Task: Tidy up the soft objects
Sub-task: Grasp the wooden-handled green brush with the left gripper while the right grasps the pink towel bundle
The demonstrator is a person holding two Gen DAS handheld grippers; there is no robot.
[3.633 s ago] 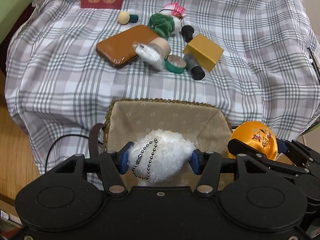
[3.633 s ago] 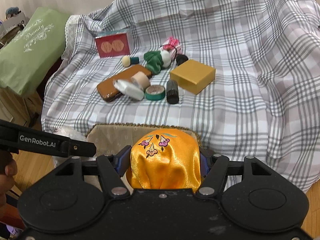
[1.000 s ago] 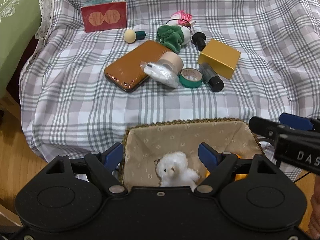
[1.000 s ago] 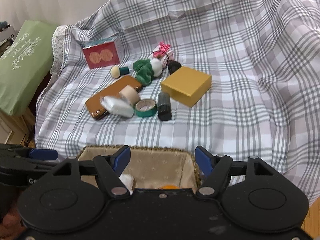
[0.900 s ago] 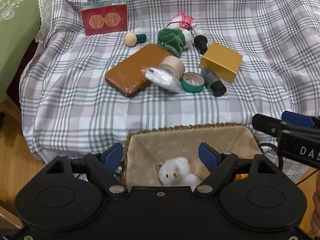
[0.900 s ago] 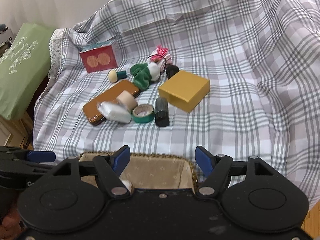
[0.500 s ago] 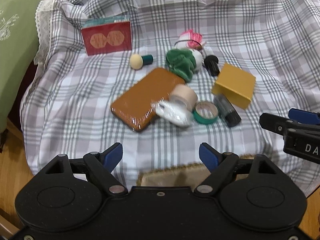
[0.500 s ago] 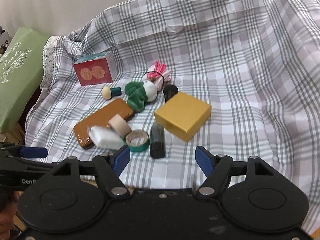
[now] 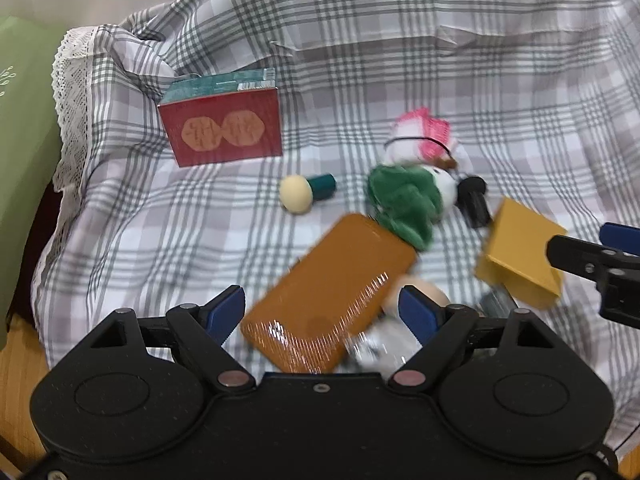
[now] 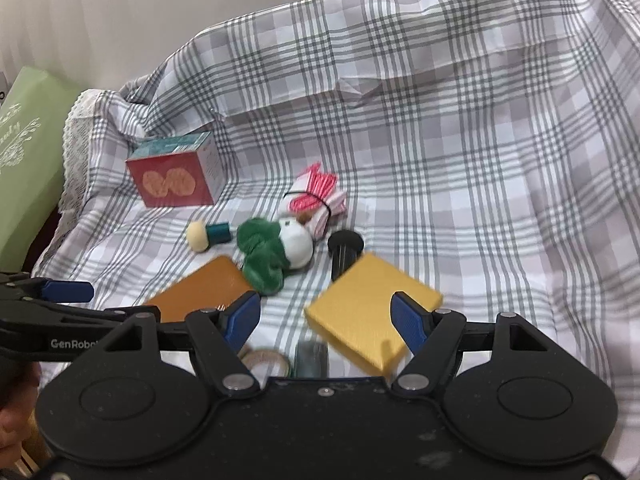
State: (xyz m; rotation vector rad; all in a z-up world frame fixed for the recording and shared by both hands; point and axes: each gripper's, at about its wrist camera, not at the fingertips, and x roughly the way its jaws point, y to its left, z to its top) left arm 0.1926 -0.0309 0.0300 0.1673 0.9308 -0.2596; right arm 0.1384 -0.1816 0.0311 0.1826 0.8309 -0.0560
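1. We hold the left gripper (image 9: 320, 312) over the plaid cloth (image 9: 440, 80) with its blue pads spread apart and nothing clamped between them; the brown case (image 9: 332, 296) lies on the cloth below the gap, untouched

2. We hold the right gripper (image 10: 324, 316) alongside, its jaws likewise parted and empty, above the yellow box (image 10: 368, 320), which rests on the cloth beneath it

3. The soft things of the task lie together in the middle of the cloth: a green plush toy (image 9: 404, 204) with a white ball-shaped part (image 10: 296, 244) touches the far corner of the brown case, and just behind it sits a pink-and-white cloth bundle (image 10: 320, 196) bound with a black band

4. A small round puff with a teal handle (image 9: 304, 196) lies left of the green plush toy, apart from it

5. A red box (image 9: 224, 128) with two orange medallions on its face stands upright near the back left of the cloth, well apart from the cluster

6. A black cylinder (image 10: 344, 252) lies between the plush toy and the yellow box, its lower end hidden behind the box

7. A roll of beige tape (image 9: 424, 292) and a blurred white packet (image 9: 380, 348) peek out beside the right pad of the left gripper; another tape roll (image 10: 264, 360) shows at the lower edge of the right wrist view

8. A green cushion (image 10: 28, 152) with white lettering sits at the left edge, beside the lace trim of the cloth
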